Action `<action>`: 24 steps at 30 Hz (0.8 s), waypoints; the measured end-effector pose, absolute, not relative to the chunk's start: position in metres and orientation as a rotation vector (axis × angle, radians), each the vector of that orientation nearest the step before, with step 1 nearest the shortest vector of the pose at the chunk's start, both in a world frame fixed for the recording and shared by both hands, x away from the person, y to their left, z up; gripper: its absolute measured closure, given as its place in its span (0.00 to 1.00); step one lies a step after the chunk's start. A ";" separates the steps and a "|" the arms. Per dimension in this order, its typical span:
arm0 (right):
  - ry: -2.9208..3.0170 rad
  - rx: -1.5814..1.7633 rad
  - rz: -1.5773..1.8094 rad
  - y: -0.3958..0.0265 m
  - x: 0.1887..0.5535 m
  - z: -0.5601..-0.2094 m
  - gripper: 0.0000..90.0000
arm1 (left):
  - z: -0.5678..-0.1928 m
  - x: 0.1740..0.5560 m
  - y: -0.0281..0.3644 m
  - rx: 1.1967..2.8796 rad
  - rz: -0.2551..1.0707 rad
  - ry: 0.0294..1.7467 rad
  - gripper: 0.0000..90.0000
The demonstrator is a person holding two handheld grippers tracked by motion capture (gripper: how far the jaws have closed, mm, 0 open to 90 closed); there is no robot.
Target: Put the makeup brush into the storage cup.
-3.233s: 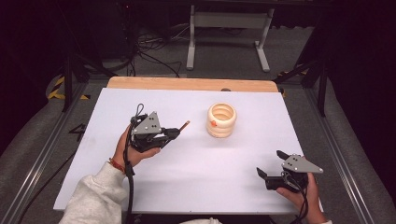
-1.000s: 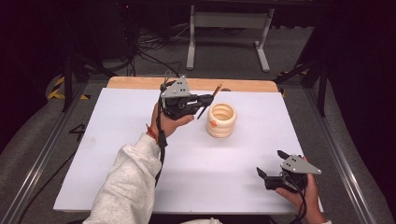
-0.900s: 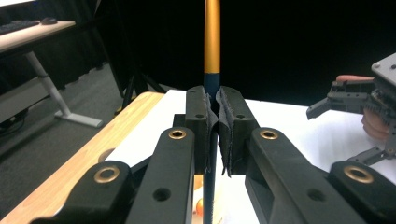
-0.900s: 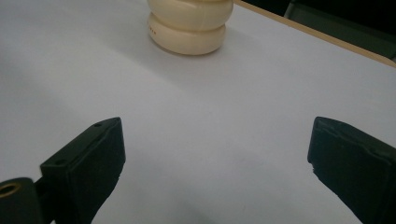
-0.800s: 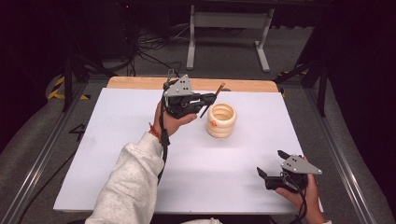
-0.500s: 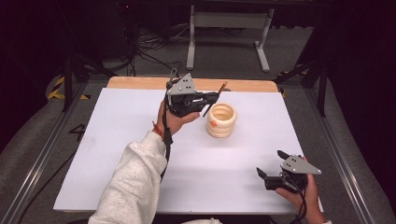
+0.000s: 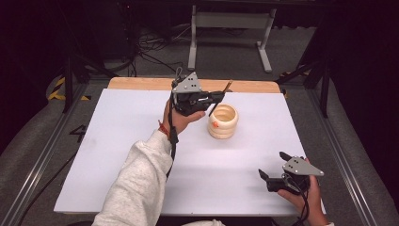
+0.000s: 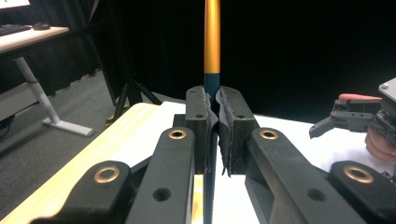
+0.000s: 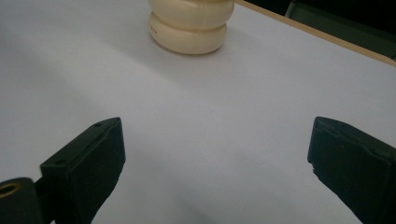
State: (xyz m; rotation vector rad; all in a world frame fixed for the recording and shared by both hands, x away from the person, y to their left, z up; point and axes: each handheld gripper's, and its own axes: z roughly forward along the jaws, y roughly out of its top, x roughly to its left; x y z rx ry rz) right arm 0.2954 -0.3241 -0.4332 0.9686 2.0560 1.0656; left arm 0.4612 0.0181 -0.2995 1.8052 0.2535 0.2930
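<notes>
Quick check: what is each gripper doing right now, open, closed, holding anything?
Left gripper: shut on the pen, raised beside the cream holder.
Right gripper: open, holding nothing, low over the white table.

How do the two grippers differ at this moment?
The left gripper is shut on a pen; the right gripper is open and holds nothing. The left one is raised beside the cream holder; the right one sits low near the table's front edge. Both are black, with grey plates.
</notes>
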 end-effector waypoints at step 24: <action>2.065 0.963 1.055 -0.323 0.295 -0.434 0.05 | -0.318 0.481 -0.004 1.785 0.221 0.268 0.93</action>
